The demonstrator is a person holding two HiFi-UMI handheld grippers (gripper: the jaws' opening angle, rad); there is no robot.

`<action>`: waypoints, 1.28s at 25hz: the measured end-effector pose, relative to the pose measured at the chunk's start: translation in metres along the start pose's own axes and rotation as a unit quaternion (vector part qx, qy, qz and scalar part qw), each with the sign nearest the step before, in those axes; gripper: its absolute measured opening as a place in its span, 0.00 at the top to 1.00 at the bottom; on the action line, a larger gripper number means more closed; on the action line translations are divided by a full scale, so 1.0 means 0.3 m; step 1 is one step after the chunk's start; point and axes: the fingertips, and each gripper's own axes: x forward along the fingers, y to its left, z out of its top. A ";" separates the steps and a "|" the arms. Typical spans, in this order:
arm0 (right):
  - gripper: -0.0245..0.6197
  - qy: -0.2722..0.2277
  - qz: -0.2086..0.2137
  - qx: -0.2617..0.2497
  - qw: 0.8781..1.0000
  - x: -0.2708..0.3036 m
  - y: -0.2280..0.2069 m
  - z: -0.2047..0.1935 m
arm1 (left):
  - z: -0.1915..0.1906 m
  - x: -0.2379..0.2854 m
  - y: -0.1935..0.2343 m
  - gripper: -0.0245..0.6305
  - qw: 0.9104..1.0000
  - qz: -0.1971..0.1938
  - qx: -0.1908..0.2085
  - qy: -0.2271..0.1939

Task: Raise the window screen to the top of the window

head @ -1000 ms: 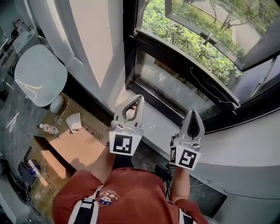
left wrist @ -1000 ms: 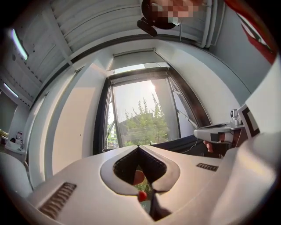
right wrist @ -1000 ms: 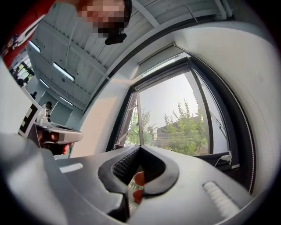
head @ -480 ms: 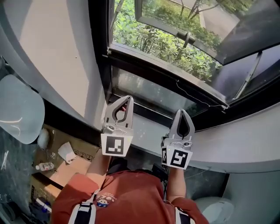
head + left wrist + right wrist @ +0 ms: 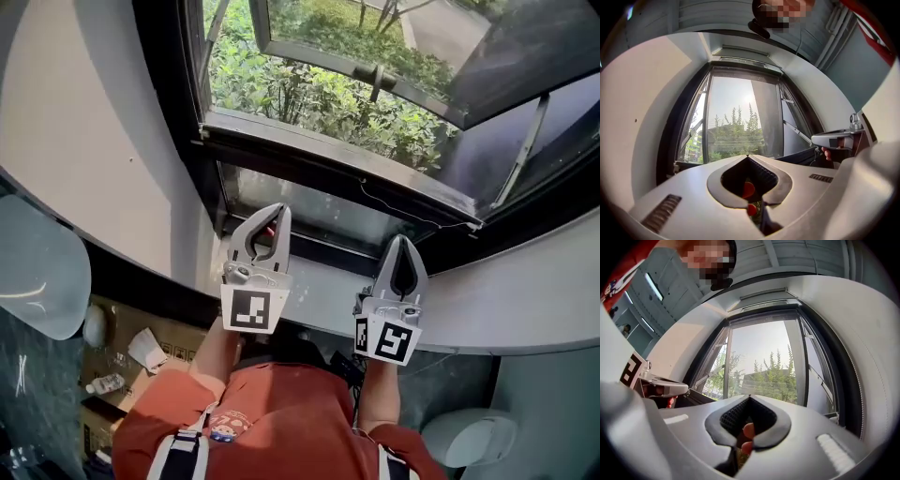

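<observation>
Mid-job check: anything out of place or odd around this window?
Nothing looks damaged or spilled. One oddity: a thin cord sags loose along the lower window frame, just beyond the right gripper, which is shut and empty. It might snag.

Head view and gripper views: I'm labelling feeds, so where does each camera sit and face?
Head view: on the head, steeply down at the sill; left tool, right tool, red shirt.
Left gripper view: on the left tool, facing the window; its shut jaws.
Right gripper view: on the right tool, likewise.
Shared: the window.
</observation>
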 end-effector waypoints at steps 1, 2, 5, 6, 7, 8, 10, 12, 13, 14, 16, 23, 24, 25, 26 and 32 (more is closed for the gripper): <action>0.95 -0.002 -0.003 0.002 1.000 0.005 -0.017 -0.007 | 0.001 0.019 -0.012 0.95 1.000 -0.002 0.005 -0.002; 0.95 -0.004 -0.006 0.005 1.000 0.009 -0.037 -0.015 | 0.004 0.036 -0.025 0.95 1.000 -0.003 0.010 -0.005; 0.95 -0.010 -0.017 0.013 1.000 0.022 -0.112 -0.035 | 0.014 0.086 -0.073 0.95 0.999 -0.009 0.029 -0.009; 0.95 -0.012 -0.020 0.015 1.000 0.028 -0.138 -0.041 | 0.017 0.103 -0.088 0.95 0.999 -0.009 0.032 -0.010; 0.95 -0.013 -0.021 0.017 1.000 0.034 -0.162 -0.048 | 0.018 0.119 -0.102 0.95 0.999 -0.007 0.034 -0.010; 0.95 -0.013 -0.021 0.020 0.999 0.040 -0.182 -0.057 | 0.018 0.133 -0.113 0.95 0.999 -0.005 0.036 -0.008; 0.95 -0.014 -0.021 0.025 0.999 0.051 -0.217 -0.074 | 0.016 0.158 -0.132 0.95 0.999 -0.002 0.042 -0.003; 0.95 -0.015 -0.020 0.030 0.999 0.060 -0.246 -0.090 | 0.013 0.179 -0.148 0.95 0.999 0.002 0.050 0.000; 0.95 -0.015 -0.018 0.032 0.999 0.064 -0.257 -0.097 | 0.011 0.188 -0.153 0.96 0.999 0.005 0.052 0.000; 0.95 -0.013 -0.016 0.032 0.999 0.066 -0.266 -0.105 | 0.009 0.195 -0.157 0.96 0.999 0.007 0.054 0.001; 0.95 -0.010 -0.013 0.029 0.999 0.071 -0.277 -0.117 | 0.001 0.208 -0.159 0.95 0.998 0.009 0.055 0.003; 0.95 -0.001 -0.024 0.014 1.000 0.097 -0.287 -0.138 | -0.029 0.252 -0.140 0.96 0.998 -0.004 0.057 0.012; 0.95 0.000 -0.025 0.012 1.000 0.102 -0.282 -0.139 | -0.033 0.256 -0.135 0.95 0.998 -0.008 0.059 0.014; 0.95 0.001 -0.025 0.010 1.000 0.108 -0.275 -0.140 | -0.035 0.261 -0.128 0.95 0.998 -0.011 0.060 0.014; 0.95 0.003 -0.026 0.007 1.000 0.115 -0.268 -0.142 | -0.037 0.264 -0.120 0.95 0.998 -0.012 0.061 0.012; 0.95 0.011 -0.028 -0.024 0.999 0.153 -0.242 -0.154 | -0.068 0.282 -0.067 0.95 0.997 -0.012 0.069 0.019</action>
